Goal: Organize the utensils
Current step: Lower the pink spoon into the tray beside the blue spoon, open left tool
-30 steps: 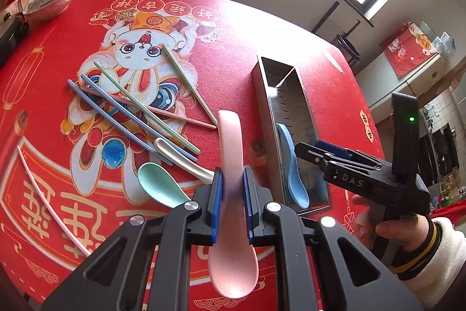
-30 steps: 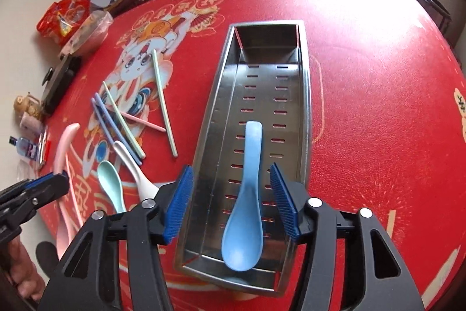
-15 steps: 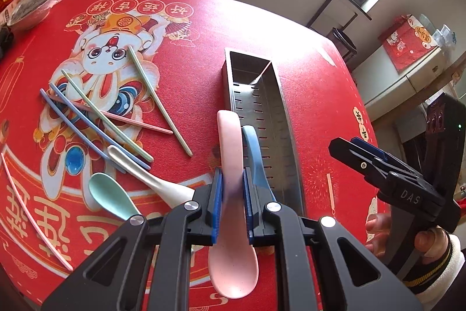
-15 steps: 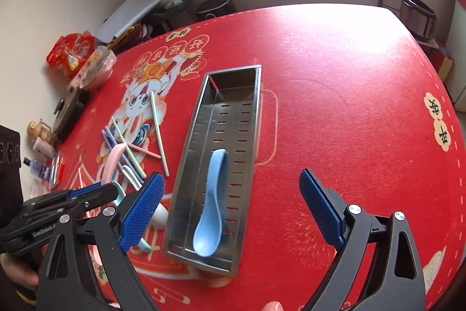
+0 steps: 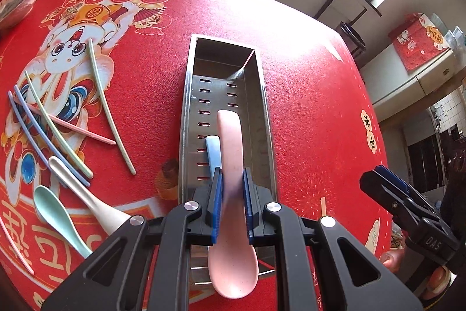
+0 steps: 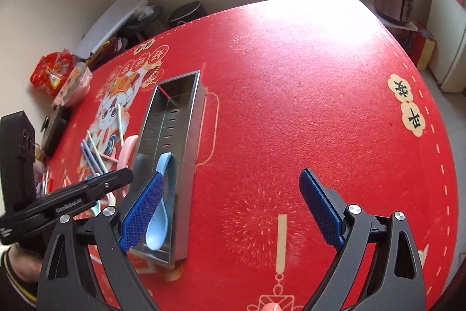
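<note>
Pink spoon (image 5: pixel 231 194) now hangs over the tray (image 5: pixel 186 112), pinched in my left jaws (image 5: pixel 232 204); a second ago it was over the worktop. Right jaws (image 6: pixel 233 212) let go the blue spoon (image 6: pixel 160 212) in the tray, now spread wide, empty. Next: drop pink alongside.

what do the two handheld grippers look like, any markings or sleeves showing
Both are black plastic with blue textured pads and silver screws. The left gripper reads "GenRobot.AI" on its side, the right gripper reads "DAS". The cuff at the left hand is dark with yellow stripes.
</note>
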Demonstrator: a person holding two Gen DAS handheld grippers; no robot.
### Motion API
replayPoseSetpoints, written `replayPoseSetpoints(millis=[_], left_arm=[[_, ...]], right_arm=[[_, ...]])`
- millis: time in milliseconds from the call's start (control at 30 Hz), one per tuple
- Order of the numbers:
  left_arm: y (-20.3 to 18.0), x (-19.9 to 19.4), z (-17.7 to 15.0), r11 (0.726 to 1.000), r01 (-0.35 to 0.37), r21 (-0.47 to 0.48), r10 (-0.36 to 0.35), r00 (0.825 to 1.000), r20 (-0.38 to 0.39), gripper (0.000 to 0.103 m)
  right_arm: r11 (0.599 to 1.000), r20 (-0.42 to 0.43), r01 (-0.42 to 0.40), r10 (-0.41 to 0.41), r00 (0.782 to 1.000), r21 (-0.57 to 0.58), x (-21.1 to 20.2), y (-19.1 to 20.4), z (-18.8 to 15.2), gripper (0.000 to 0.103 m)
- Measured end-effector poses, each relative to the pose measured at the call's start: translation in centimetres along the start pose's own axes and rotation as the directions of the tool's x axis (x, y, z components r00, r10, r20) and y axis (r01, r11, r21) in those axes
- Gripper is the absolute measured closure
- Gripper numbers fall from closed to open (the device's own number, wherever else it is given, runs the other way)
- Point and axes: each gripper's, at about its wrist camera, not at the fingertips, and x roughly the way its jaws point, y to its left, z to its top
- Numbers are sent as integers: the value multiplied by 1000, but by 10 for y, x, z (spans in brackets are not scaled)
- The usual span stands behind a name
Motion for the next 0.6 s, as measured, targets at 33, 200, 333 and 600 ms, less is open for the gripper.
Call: replayPoseSetpoints(millis=[33,200,333,600], left_arm=[[-1,4,1,1000,-7,0,7,1000,-2,90],[-7,21,0,999,-43,11,43,999,-24,90],[-9,28,-2,998,-63,15,63,997,-37,90],[-11,41,-9,994,-100,35,102,992,-74,90]], right_arm=[[1000,2,-7,7,1000,10,0,-4,0,13],[999,7,-17,17,1000,46,0,-18,0,13],[998,7,-21,21,1000,64,1,-25,-1,13],[996,-4,-32,33,999,83,4,-31,-4,13]])
